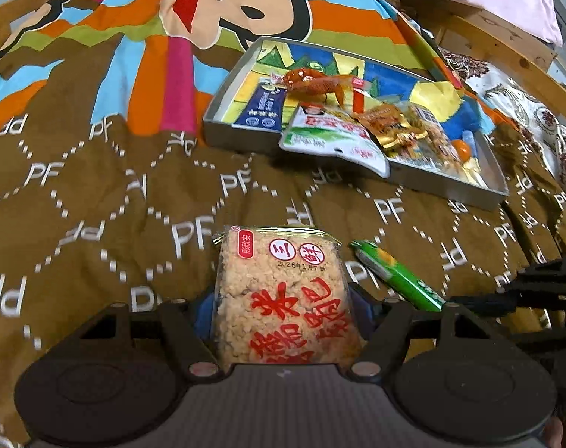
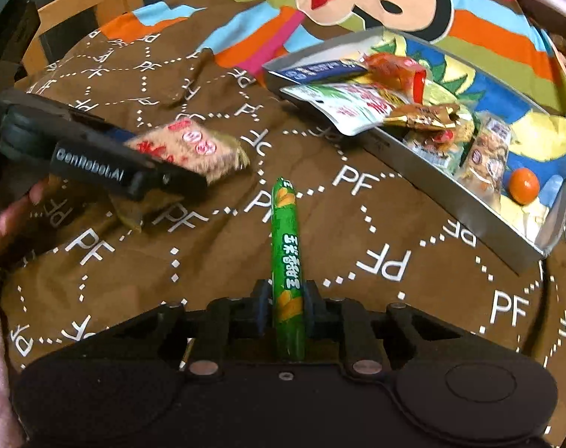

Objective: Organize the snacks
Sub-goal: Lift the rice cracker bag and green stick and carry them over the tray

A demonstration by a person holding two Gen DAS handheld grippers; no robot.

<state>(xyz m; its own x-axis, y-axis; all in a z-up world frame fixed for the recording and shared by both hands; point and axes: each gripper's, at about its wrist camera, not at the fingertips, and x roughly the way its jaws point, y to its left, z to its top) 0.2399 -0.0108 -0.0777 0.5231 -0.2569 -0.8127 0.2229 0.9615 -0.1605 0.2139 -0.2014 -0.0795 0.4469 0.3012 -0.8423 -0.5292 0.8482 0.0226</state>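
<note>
While both tongs are loaded above the brown patterned bedspread point(image 2: 357, 224), left tongs point(image 1: 283, 321) clamp the light, crumbly clear-wrapped rice-cracker block point(image 1: 283, 298) mid-body, right tongs point(image 2: 284, 306) pinch the slick green sausage stick point(image 2: 286, 246) near its base, grey cardboard tray point(image 2: 450, 190) at 2 o'clock.

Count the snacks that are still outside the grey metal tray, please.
2. The square rice cracker pack is in the left gripper; the green corn sausage stick is in the right gripper. Others may be out of view.
</note>
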